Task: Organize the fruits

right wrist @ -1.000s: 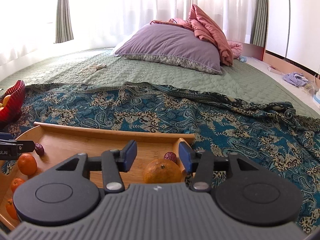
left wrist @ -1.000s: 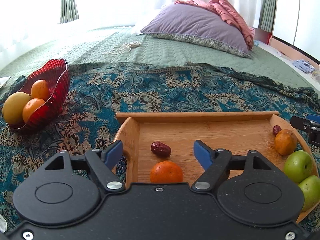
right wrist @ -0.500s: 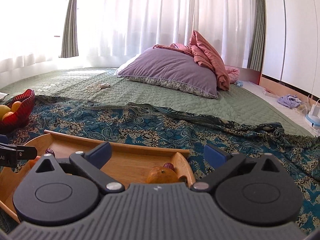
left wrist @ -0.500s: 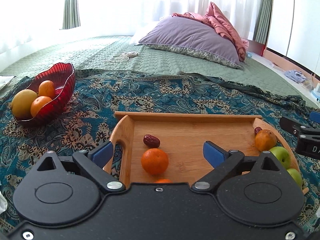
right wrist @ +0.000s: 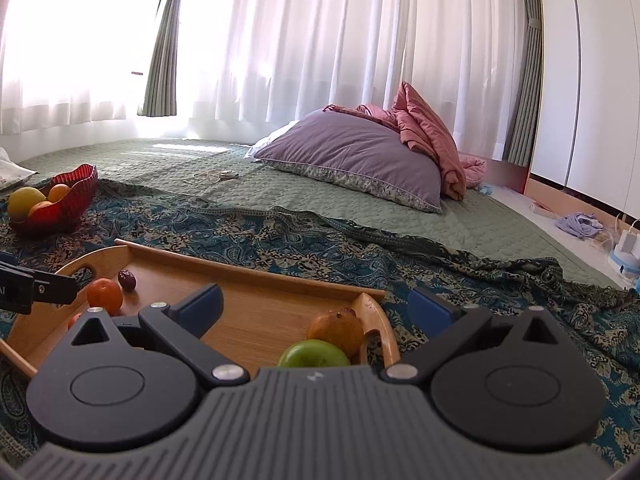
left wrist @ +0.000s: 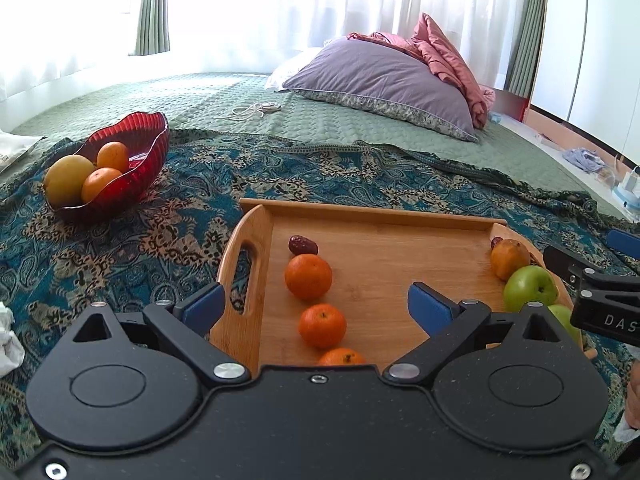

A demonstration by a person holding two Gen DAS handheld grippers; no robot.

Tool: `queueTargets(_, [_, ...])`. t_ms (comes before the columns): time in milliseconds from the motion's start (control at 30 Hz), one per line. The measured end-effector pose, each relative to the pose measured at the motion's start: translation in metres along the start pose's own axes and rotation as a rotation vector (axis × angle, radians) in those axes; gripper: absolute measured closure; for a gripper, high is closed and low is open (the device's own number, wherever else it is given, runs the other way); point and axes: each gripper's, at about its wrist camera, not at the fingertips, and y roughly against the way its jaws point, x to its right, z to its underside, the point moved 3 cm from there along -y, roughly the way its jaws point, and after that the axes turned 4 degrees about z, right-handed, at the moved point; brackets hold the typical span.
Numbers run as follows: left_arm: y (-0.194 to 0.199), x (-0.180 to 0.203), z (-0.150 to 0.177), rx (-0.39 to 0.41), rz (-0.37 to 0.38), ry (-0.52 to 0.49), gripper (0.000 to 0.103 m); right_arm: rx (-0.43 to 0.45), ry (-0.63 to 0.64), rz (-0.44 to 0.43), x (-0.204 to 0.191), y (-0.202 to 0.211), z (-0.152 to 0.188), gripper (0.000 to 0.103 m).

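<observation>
Now wooden tray w/ 3 oranges, apples; red bowl w/ citrus.

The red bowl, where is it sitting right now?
In the left wrist view, the red bowl sits on the patterned blanket, far left and apart from the wooden tray. It holds two oranges and a yellow fruit.

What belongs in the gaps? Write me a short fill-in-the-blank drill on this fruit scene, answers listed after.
1. The ruffled red glass bowl holds ___ fruits.
2. The dark red date lies on the rectangular ___ tray.
3. Both the left gripper and the right gripper are ___.
4. The round green apples sit at the tray's ___ end.

Missing words: three; wooden; open; right
</observation>
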Motion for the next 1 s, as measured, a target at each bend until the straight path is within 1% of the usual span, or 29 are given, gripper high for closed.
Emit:
queueTargets(167, [0.017, 0.004, 0.013, 0.027, -0.005, -0.005, 0.003, 0.021, -0.006, 0.013, -0.003, 0.015, 0.008, 0.000])
queueTargets(267, [0.027, 0.006, 0.023, 0.040, -0.014, -0.012, 0.002, 0.030, -0.044, 0.008, -0.002, 0.025, 0.014, 0.000])
queueTargets(400, [0.037, 0.008, 0.039, 0.032, -0.020, -0.005, 0.002, 0.058, -0.098, -0.003, 0.002, 0.041, 0.024, 0.000])
queueTargets(500, [0.042, 0.009, 0.052, 0.029, -0.045, -0.015, 0.002, 0.086, -0.110, 0.004, 0.002, 0.056, 0.033, 0.000])
queueTargets(633, [0.046, 0.012, 0.067, 0.029, -0.073, -0.036, 0.002, 0.092, -0.115, 0.005, 0.003, 0.071, 0.050, 0.000])
queueTargets(800, [0.046, 0.015, 0.081, 0.021, -0.078, -0.038, 0.002, 0.062, -0.087, -0.004, -0.002, 0.079, 0.069, 0.000])
queueTargets(1000, [0.039, 0.018, 0.092, 0.000, -0.074, -0.049, 0.002, -0.001, -0.070, -0.011, -0.011, 0.075, 0.090, 0.000])
